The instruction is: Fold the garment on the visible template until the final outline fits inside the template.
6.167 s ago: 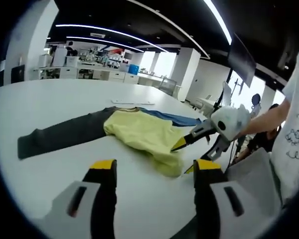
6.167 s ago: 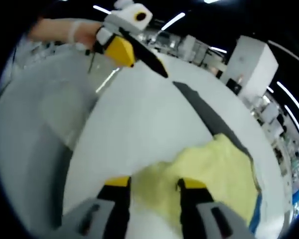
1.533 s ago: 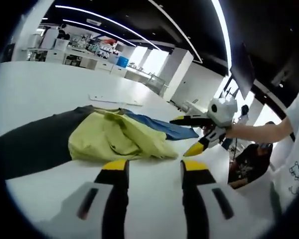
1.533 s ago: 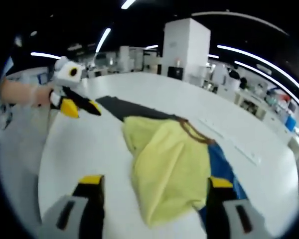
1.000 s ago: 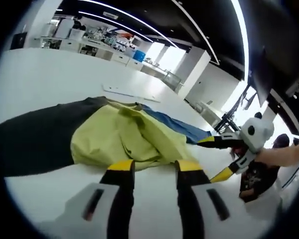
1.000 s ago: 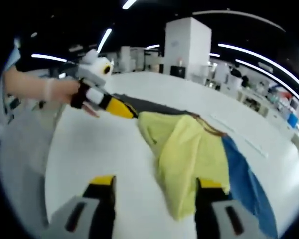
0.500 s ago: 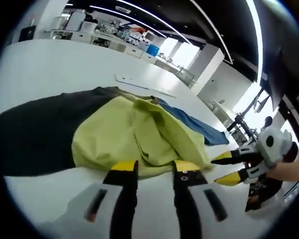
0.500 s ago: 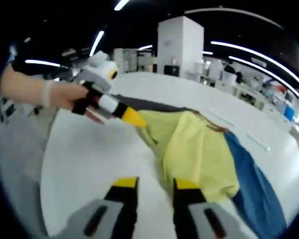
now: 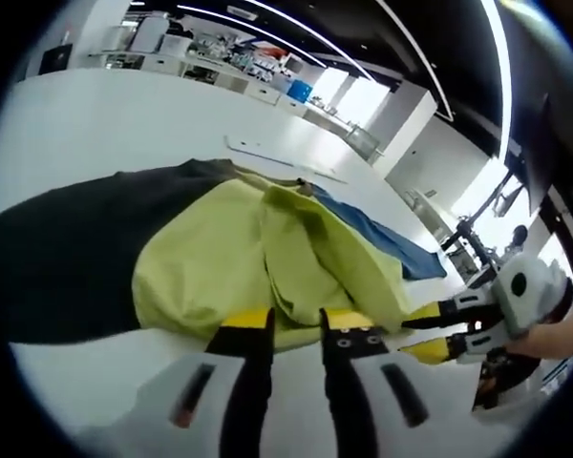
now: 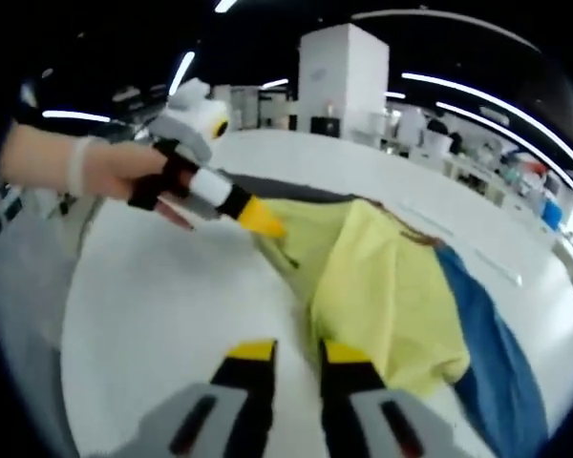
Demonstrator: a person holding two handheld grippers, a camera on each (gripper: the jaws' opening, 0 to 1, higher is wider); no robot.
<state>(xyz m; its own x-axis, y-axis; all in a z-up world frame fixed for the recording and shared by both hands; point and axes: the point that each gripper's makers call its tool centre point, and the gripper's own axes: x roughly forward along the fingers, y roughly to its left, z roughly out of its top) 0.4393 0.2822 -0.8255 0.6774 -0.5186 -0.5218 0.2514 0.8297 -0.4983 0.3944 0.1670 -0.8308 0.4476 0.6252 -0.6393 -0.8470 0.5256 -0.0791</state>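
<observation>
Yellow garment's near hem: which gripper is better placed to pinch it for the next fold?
Probably both, one per corner. The left gripper has its narrowed jaws at the yellow garment hem's edge; the right gripper sits at the hem's other end, jaws equally narrow. Whether either has caught cloth is unclear.

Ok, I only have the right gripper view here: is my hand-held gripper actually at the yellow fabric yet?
Observer: In the left gripper view, the right hand-held gripper sits at the near hem of the yellow garment, its two tips apart.
Reviewer: And the dark part on the far side, how does it lie?
Observer: The dark part spreads wide and flat on the white table, running to the picture's edge.
</observation>
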